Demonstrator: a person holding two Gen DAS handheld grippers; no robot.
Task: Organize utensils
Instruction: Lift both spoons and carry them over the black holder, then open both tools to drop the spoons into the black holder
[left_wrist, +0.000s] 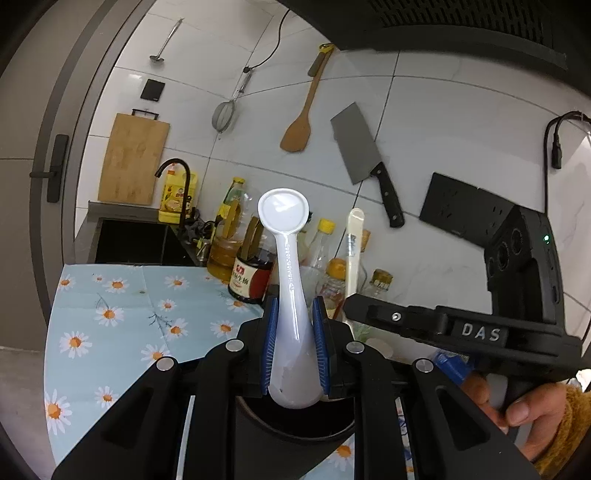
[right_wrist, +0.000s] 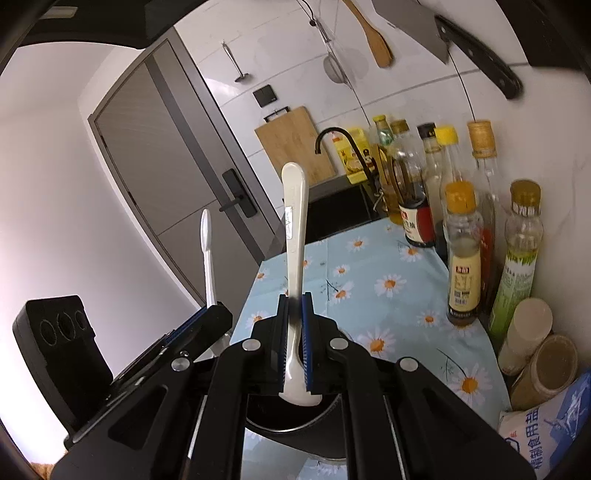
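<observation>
Above black holder (left_wrist: 295, 432) on daisy-cloth worktop (left_wrist: 110, 317): left gripper (left_wrist: 295, 343) fingers pinching white spoon (left_wrist: 290, 295), bowl up. Right gripper (right_wrist: 294, 343) fingers pinching cream spoon (right_wrist: 295, 258) upright, just beside, over same holder.

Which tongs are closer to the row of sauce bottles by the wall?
Right. The right tongs, holding a cream spoon, sit nearer the sauce bottles. The left tongs, holding a white spoon, are farther out on the sink's side.

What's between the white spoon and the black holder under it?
Nothing: in the left wrist view the white spoon, clamped in the left hand-held gripper, hangs directly over the black holder.
</observation>
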